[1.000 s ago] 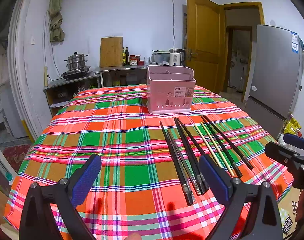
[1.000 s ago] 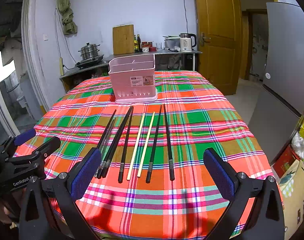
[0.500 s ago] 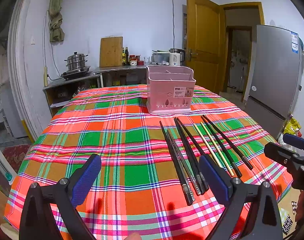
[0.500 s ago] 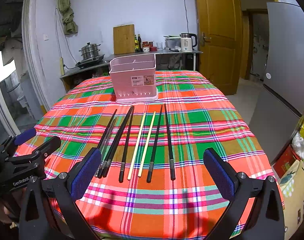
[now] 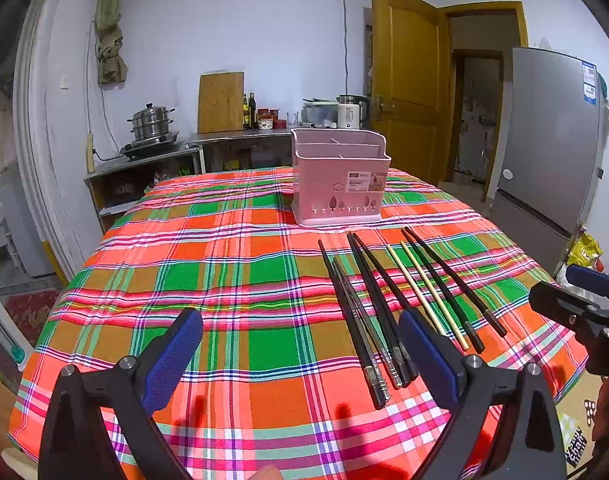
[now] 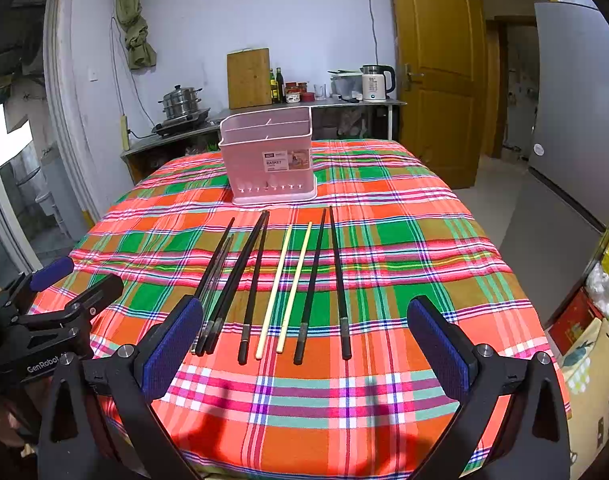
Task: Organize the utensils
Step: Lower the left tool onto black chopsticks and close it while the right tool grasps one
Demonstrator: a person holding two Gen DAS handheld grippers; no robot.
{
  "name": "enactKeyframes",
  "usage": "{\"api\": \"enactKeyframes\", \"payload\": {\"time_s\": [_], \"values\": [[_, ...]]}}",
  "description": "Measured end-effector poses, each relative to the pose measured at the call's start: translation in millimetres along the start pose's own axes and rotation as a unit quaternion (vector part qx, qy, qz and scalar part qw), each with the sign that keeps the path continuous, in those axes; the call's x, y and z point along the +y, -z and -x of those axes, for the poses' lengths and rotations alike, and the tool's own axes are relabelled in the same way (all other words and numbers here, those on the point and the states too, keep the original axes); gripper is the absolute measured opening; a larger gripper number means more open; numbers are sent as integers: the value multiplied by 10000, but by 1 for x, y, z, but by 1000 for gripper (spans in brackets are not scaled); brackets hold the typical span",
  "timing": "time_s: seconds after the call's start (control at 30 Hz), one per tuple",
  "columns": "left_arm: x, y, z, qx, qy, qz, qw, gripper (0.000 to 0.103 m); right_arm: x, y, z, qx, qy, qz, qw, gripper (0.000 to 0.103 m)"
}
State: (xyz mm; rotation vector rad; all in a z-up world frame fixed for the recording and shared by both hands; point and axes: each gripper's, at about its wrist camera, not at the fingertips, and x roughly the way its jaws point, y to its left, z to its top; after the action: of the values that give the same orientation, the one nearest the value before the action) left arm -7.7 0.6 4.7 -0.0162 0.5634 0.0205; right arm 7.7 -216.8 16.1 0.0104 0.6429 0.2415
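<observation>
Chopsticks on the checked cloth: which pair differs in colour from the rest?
The pale cream pair, lying between dark sticks on both sides; every other chopstick is black or dark grey.

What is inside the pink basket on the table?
The pink basket shows only bare dividers near its rim; no utensil sticks out. Its walls hide the bottom, so anything lying low cannot be seen.

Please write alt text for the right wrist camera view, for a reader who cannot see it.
Chopsticks, dark pairs and one pale pair, lie side by side on a plaid tablecloth, in front of an upright pink utensil basket. The right gripper is open above the table's near edge; the left gripper shows at the left.
</observation>
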Motion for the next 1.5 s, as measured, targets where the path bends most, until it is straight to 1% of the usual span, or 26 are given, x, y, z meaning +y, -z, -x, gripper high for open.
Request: {"api": "enactKeyframes", "payload": {"time_s": [0.27,0.37,0.4,0.53,0.6,0.67,0.73,0.83,0.9,0.93,0.97,1.0,1.03,1.07,1.1,1.13,1.17,1.2,1.23,1.27,1.33,1.4,1.47,1.5], "values": [[-1,3,-7,82,-24,-30,10000,99,-1,1,-4,59,-40,-10,10000,102],[-2,5,-14,212,37,-89,9997,99,-4,2,-10,113,-58,-2,9999,102],[-2,4,-19,293,106,-92,9995,99,-5,1,-12,124,-77,-1,9999,102],[1,1,-42,610,186,-40,9980,99,-9,-3,-24,203,-176,-10,9996,102],[7,-6,-56,723,196,40,9972,95,-11,-7,-33,264,-205,38,9994,102],[11,-14,-74,883,112,77,9960,80,-15,-12,-43,351,-180,73,9992,102],[15,-21,-94,1112,73,57,9938,79,-20,-19,-55,442,-180,101,9988,102],[23,-33,-125,1424,326,262,9889,78,-28,-31,-76,602,-179,105,9980,102],[24,-41,-139,1499,430,317,9873,76,-35,-38,-90,698,-159,57,9974,102],[23,-46,-148,1556,501,284,9861,73,-38,-41,-97,761,-167,16,9970,101],[21,-50,-154,1575,558,255,9856,70,-43,-46,-108,864,-159,-19,9961,97],[19,-55,-162,1566,617,233,9855,70,-46,-50,-117,940,-154,-41,9954,94],[18,-59,-169,1583,614,237,9852,70,-49,-54,-127,1027,-158,-55,9946,86],[17,-61,-175,1619,658,259,9843,68,-50,-57,-134,1094,-171,-64,9938,75],[16,-64,-183,1671,744,299,9827,65,-53,-61,-146,1219,-177,-81,9923,70],[14,-67,-191,1719,779,319,9815,59,-56,-63,-156,1324,-176,-68,9910,61],[13,-69,-197,1753,799,314,9808,55,-57,-66,-163,1376,-186,-43,9903,53],[12,-71,-203,1782,828,307,9800,54,-57,-67,-172,1448,-197,8,9893,50],[11,-72,-209,1828,867,328,9788,49,-57,-69,-178,1497,-213,61,9885,47],[11,-73,-213,1874,904,352,9775,42,-57,-69,-183,1537,-228,89,9878,40],[10,-73,-221,1972,929,357,9753,37,-56,-70,-193,1643,-264,117,9860,36],[9,-73,-227,2027,942,328,9741,33,-57,-71,-199,1697,-260,152,9850,34],[6,-72,-232,2109,916,265,9728,28,-59,-71,-205,1768,-280,166,9837,29],[5,-71,-235,2145,939,242,9719,26,-60,-71,-209,1800,-295,156,9831,29]]}}
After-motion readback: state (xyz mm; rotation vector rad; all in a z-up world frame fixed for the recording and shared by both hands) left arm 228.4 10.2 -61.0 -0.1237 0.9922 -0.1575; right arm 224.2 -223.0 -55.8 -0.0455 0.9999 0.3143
